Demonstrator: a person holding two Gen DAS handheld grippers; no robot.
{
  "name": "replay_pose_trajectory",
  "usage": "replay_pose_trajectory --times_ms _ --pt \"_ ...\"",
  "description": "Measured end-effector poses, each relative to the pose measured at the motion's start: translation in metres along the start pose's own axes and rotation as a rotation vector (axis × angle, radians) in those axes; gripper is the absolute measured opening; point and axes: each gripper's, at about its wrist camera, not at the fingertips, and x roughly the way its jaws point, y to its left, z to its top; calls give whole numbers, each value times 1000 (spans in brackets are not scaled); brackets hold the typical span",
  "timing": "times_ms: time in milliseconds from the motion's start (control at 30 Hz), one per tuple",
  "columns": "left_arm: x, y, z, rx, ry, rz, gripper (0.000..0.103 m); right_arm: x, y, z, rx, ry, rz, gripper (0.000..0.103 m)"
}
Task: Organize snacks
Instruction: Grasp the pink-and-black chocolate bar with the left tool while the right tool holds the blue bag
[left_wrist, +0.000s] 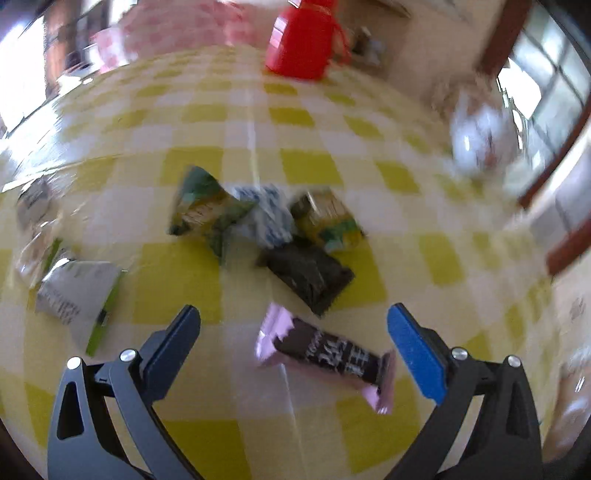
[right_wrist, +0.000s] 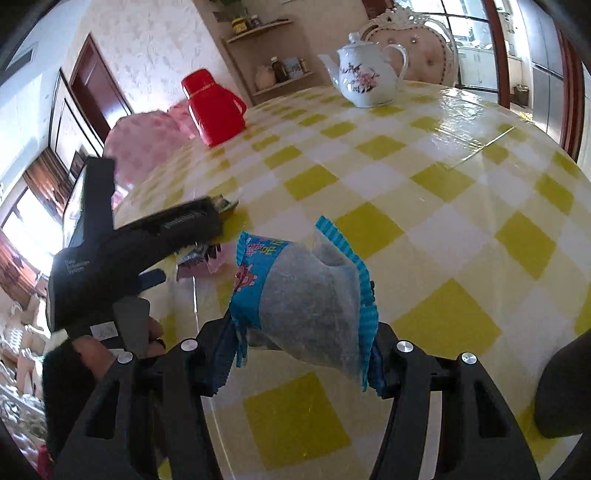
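L wrist view motion-blurred: print on snack packets unreadable, teapot a smear, red jug cut off at top. R wrist view: left gripper hides most of the pile; its jaws' tips can't be seen.

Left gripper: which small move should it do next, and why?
Probably lower the left gripper onto the pink-and-black snack bar and close. Its jaws stand open with the bar lying on the checked tablecloth just beyond them, nearest of the loose snacks, while the right gripper already holds a blue snack packet.
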Motion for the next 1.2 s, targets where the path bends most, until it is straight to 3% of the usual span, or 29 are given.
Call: replay_pose_trajectory --times_ms 67,167,367,533,633,733,1067,1133,1167,1200 --pt "0 1 -8 87 14 99 101 2 -1 0 2 13 15 57" --pt "-12 26 -19 75 5 168 101 2 0 -2 -6 14 11 57" --pt "-19 51 -16 66 -31 47 101 1 7 -4 -27 15 24 58" --pt "-7 30 -11 241 -30 58 101 6 5 -5 -16 37 23 58" --pt "-6 29 -11 298 -31 23 83 5 6 -4 -20 31 25 58" --pt "-8 33 -8 274 -35 -33 79 6 6 -4 -25 35 27 58" --pt "-3 26 -9 324 -40 -7 85 5 6 -5 -27 39 34 58" --pt "-6 25 -11 342 -53 -13 61 5 6 -5 -33 38 32 58" --pt "-9 24 -13 348 -56 -25 23 5 7 -5 -41 34 30 58" --pt "-12 24 -14 347 -49 -25 17 5 7 -5 -46 31 24 57"
